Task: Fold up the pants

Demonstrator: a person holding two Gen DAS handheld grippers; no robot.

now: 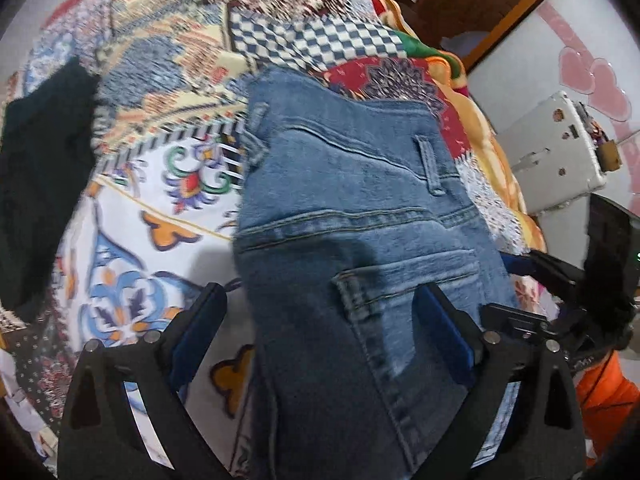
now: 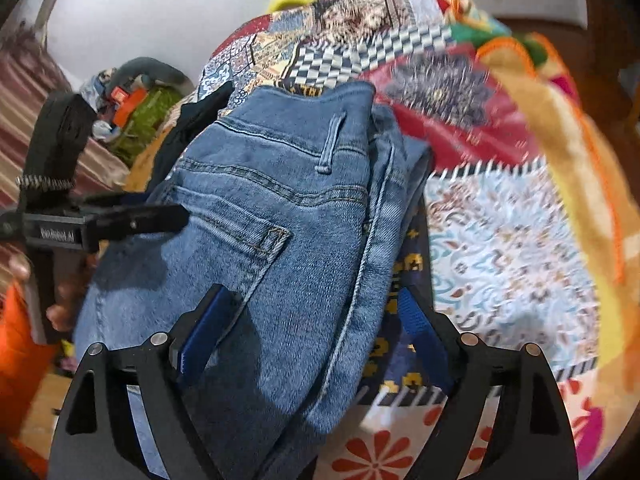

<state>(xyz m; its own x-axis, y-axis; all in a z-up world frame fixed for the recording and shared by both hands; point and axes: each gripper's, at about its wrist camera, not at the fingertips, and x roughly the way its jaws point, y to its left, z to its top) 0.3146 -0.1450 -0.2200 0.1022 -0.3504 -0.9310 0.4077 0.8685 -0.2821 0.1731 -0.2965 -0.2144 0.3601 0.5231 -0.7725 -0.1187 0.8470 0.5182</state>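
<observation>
Jeans [image 1: 352,216]: blue denim, stitched back pocket and belt loop up, lying doubled on the patchwork quilt [image 1: 152,208], ready for another fold.
Black garment [image 1: 40,184]: soft, dark, lying aside at the quilt's left.
Left tool [image 1: 320,312]: spread wide, straddling the jeans' edge, pinching nothing.
Right tool [image 2: 316,308]: spread, denim between blue pads, unpressed.
</observation>
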